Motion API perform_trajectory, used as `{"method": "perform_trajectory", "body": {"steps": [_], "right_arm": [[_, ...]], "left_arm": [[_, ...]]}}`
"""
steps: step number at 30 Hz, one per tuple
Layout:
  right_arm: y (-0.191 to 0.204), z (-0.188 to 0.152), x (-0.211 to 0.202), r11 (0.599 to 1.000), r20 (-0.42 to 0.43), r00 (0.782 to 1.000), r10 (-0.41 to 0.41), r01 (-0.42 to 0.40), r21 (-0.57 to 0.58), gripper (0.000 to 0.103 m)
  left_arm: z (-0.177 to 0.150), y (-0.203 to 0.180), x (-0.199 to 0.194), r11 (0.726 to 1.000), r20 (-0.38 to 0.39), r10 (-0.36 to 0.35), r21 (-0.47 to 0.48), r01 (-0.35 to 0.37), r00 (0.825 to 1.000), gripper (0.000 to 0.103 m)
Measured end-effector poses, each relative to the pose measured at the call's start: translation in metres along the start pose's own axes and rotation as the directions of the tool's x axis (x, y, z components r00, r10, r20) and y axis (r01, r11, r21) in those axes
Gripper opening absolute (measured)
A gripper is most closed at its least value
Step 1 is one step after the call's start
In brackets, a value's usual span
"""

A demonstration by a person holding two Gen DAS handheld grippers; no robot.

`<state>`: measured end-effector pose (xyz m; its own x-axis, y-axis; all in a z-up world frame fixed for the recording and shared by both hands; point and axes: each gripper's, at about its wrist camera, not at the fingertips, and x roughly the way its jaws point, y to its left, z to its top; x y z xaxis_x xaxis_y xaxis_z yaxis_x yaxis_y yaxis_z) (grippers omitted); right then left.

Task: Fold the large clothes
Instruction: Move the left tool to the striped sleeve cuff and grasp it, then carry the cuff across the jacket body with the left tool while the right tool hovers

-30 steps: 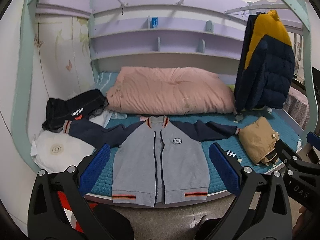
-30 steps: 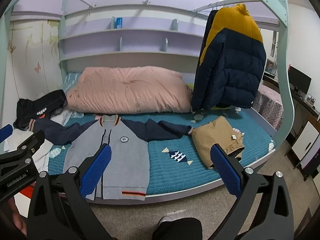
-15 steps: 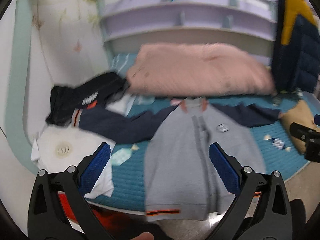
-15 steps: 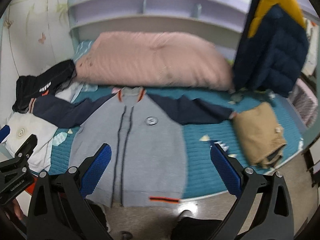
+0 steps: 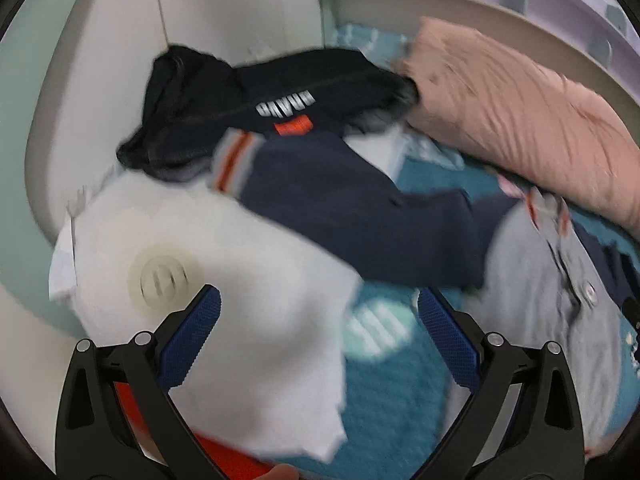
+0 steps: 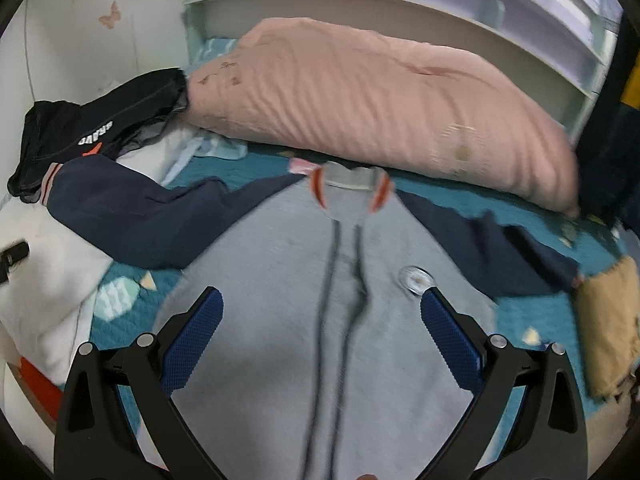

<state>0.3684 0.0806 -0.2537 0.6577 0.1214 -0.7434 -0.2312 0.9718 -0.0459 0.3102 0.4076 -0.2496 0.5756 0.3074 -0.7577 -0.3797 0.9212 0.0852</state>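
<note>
We see the grey jacket spread flat, front up, on the teal bedspread, collar toward the far side under the pink duvet and hem toward the near edge. Its body runs near-to-far, while its two navy sleeves stretch out left and right, so the widest line of the garment lies across the bed.

Our right gripper hangs right over the jacket's chest, the zip running between its fingers; its jaws have just been closing a little yet stand wide, with nothing clamped and no pad pressing on cloth. Our left gripper is also spread wide and empty, over the edge of a white garment and bare bedspread. The left sleeve lies just beyond it, its striped cuff far-left against a black garment.

So we judge the left hand nearer the left sleeve, and the right hand must go rightward for the right sleeve, whose cuff reaches the tan folded trousers.
</note>
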Motion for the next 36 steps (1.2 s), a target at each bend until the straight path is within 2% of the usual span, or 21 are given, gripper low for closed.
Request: {"method": "perform_trajectory", "body": {"steps": [1, 4, 5, 7, 8, 10, 12, 16, 21, 23, 25, 28, 29, 30, 36], "right_arm": [[0.006, 0.003, 0.010, 1.000, -0.014, 1.000, 0.008, -0.008, -0.008, 0.071], [0.023, 0.013, 0.043, 0.997, -0.046, 0.996, 0.073, -0.073, 0.000, 0.050], [0.029, 0.016, 0.054, 0.995, -0.062, 0.994, 0.095, -0.095, -0.002, 0.048], [0.039, 0.020, 0.070, 0.990, -0.063, 0.988, 0.140, -0.140, 0.004, 0.022], [0.046, 0.022, 0.081, 0.989, -0.075, 0.986, 0.150, -0.151, -0.001, 0.021], [0.055, 0.026, 0.098, 0.983, -0.076, 0.980, 0.182, -0.182, 0.005, 0.007], [0.064, 0.027, 0.115, 0.983, -0.077, 0.980, 0.183, -0.184, -0.001, 0.002], [0.079, 0.025, 0.141, 0.984, -0.078, 0.981, 0.180, -0.180, 0.002, 0.000], [0.092, 0.016, 0.176, 0.972, -0.137, 0.962, 0.235, -0.233, 0.029, 0.000], [0.095, 0.012, 0.185, 0.973, -0.157, 0.960, 0.233, -0.230, 0.036, 0.000], [0.097, 0.005, 0.198, 0.973, -0.194, 0.954, 0.229, -0.224, 0.047, 0.001], [0.099, 0.003, 0.199, 0.976, -0.183, 0.958, 0.220, -0.218, 0.029, 0.001], [0.100, 0.003, 0.199, 0.976, -0.182, 0.960, 0.215, -0.215, 0.021, 0.001], [0.100, 0.003, 0.199, 0.977, -0.183, 0.959, 0.214, -0.215, 0.019, 0.001], [0.100, 0.003, 0.201, 0.977, -0.179, 0.961, 0.212, -0.212, 0.018, 0.001]], "left_arm": [[0.004, 0.004, 0.007, 1.000, -0.014, 0.024, 0.001, -0.024, 1.000, 0.099], [0.020, 0.023, 0.036, 0.999, -0.033, 0.046, 0.009, -0.046, 0.998, 0.099], [0.025, 0.031, 0.048, 0.999, -0.040, 0.054, -0.003, -0.054, 0.998, 0.099], [0.032, 0.047, 0.065, 0.999, -0.050, 0.027, -0.039, -0.029, 0.998, 0.099], [0.037, 0.059, 0.075, 0.997, -0.065, 0.010, -0.076, -0.014, 0.998, 0.099], [0.045, 0.076, 0.088, 0.986, -0.091, 0.007, -0.163, -0.022, 0.996, 0.099], [0.052, 0.092, 0.103, 0.969, -0.093, -0.037, -0.247, 0.013, 0.995, 0.098], [0.058, 0.103, 0.128, 0.952, -0.125, -0.051, -0.307, 0.010, 0.991, 0.098], [0.068, 0.108, 0.138, 0.936, -0.041, -0.092, -0.344, 0.072, 0.995, 0.098], [0.070, 0.109, 0.148, 0.927, -0.036, -0.125, -0.359, 0.104, 0.991, 0.098], [0.069, 0.110, 0.158, 0.923, -0.057, -0.126, -0.373, 0.096, 0.990, 0.098], [0.063, 0.114, 0.157, 0.905, -0.002, -0.129, -0.408, 0.117, 0.992, 0.097], [0.061, 0.114, 0.154, 0.900, 0.020, -0.117, -0.421, 0.115, 0.993, 0.091], [0.060, 0.114, 0.153, 0.900, 0.030, -0.105, -0.422, 0.108, 0.994, 0.079], [0.063, 0.099, 0.137, 0.922, 0.084, -0.090, -0.369, 0.115, 0.992, 0.053]]}}
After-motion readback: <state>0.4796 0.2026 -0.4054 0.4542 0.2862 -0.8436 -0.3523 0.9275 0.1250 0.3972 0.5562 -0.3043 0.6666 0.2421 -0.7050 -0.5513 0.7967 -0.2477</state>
